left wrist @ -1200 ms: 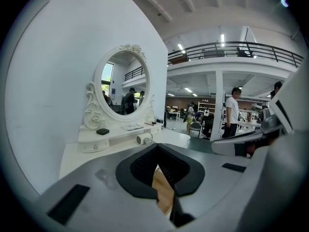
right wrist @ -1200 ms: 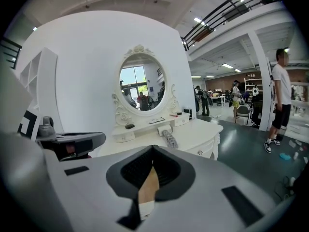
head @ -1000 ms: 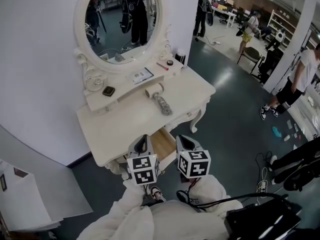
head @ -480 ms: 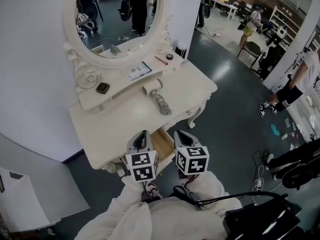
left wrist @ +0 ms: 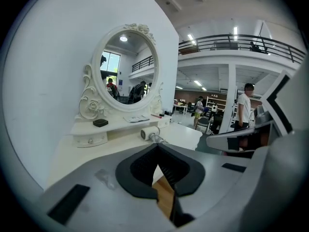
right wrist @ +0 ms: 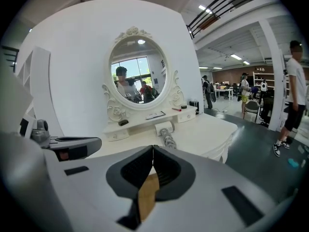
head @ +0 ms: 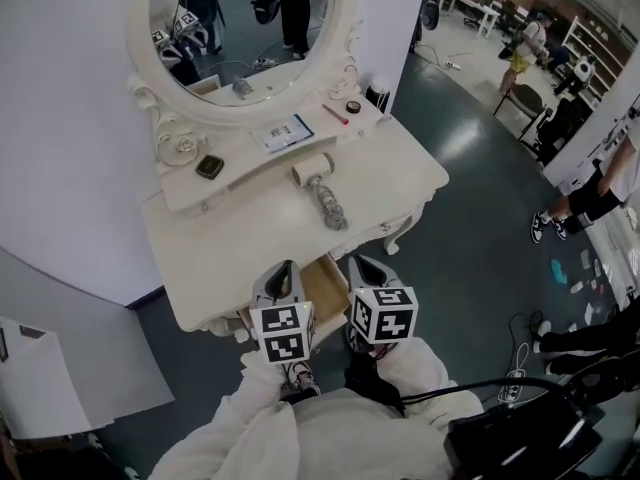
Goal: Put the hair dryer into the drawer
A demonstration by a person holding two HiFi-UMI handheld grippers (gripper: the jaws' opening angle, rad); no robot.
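Observation:
The hair dryer [head: 322, 186] lies on the white dressing table [head: 230, 248], white head toward the mirror, grey handle toward me; it also shows as the hair dryer [left wrist: 150, 135] and the hair dryer [right wrist: 165, 132]. The drawer [head: 326, 286] stands pulled out at the table's front, its wooden inside bare. My left gripper [head: 284, 269] and right gripper [head: 364, 264] hover side by side over the drawer, short of the dryer. The left gripper [left wrist: 157, 148] and the right gripper [right wrist: 153, 149] are both shut with nothing in them.
An oval mirror [head: 245, 28] backs the table. Its shelf carries a small black box [head: 209, 166], a booklet [head: 284, 133], a red pen [head: 336, 115] and a dark jar [head: 377, 93]. A white cabinet [head: 40, 388] stands at lower left. People [head: 590, 193] stand on the floor to the right.
Both grippers have shifted a little and sunk slightly in front of the table, and the head view has swung with them. Jaws stay shut. The hair dryer has not moved.

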